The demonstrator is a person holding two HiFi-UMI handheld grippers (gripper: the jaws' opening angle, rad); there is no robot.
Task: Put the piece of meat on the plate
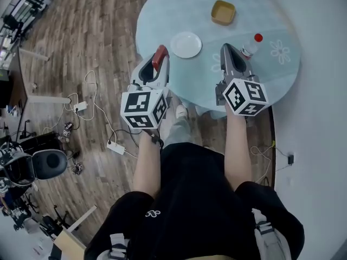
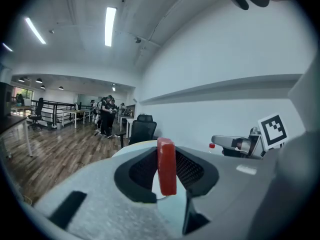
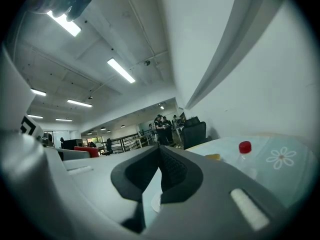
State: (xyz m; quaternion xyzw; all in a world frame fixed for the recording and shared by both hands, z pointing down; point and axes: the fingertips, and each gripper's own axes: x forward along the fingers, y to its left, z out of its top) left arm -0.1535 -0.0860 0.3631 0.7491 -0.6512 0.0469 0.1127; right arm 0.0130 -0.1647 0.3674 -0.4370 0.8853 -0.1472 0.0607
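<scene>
Slab of flat red meat is standing upright, clamped in left gripper, w/ round white plate lying just ahead-right of its tips, nearer than closed, empty right gripper.

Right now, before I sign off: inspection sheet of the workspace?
Surface: round pale-blue table with flower print.
Job's things: red piece of meat, off the table; round white plate, bare.
Clutter: tan square bowl; clear red-capped bottle.
Grippers: left gripper shut on the meat; right gripper shut, empty.
Cables: white power strip and leads on wooden floor.
Surroundings: black office chair; people far off.
</scene>
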